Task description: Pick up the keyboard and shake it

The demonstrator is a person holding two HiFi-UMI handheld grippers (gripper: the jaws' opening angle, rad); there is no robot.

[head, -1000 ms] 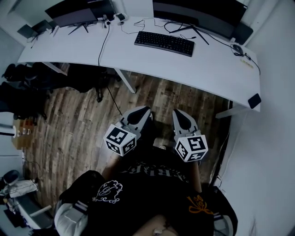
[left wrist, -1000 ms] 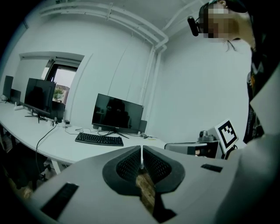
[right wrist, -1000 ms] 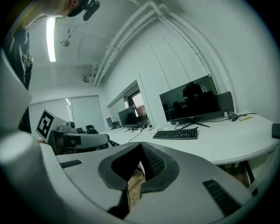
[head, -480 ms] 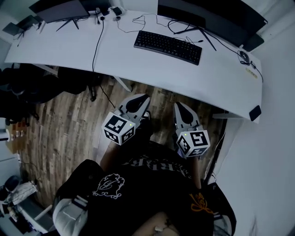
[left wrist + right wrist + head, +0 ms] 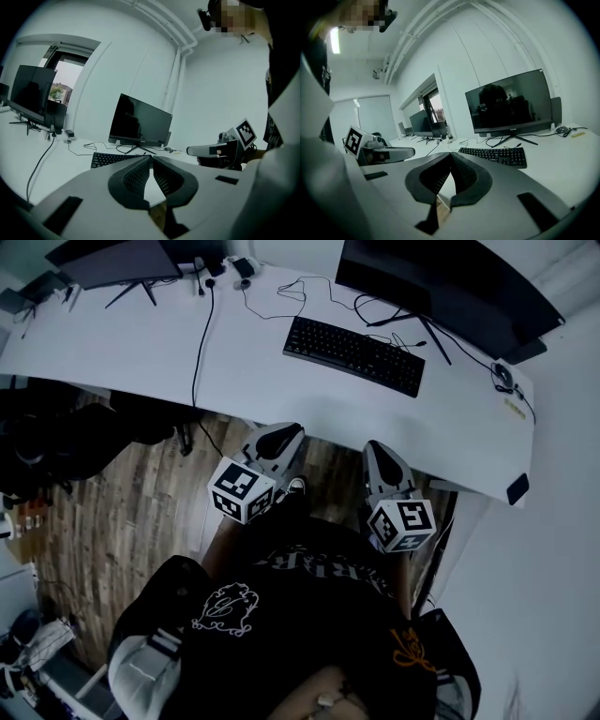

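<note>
A black keyboard (image 5: 354,355) lies flat on the white desk (image 5: 141,352), in front of a dark monitor (image 5: 441,287). It also shows in the left gripper view as the keyboard (image 5: 110,159) and in the right gripper view as the keyboard (image 5: 497,156). My left gripper (image 5: 280,434) is shut and empty, held just short of the desk's near edge. My right gripper (image 5: 377,448) is shut and empty too, beside the left one. In the left gripper view the left gripper (image 5: 151,158) has its jaws together; in the right gripper view the right gripper (image 5: 451,155) shows the same.
A second monitor (image 5: 108,261) stands at the desk's far left, with cables (image 5: 202,334) trailing over the edge. A mouse (image 5: 504,377) and a small dark device (image 5: 517,488) sit at the right end. Wooden floor (image 5: 112,512) lies under the desk.
Both grippers have come closer to the desk's near edge, and the desk and keyboard now sit lower and nearer in the head view. The jaws stayed shut.
</note>
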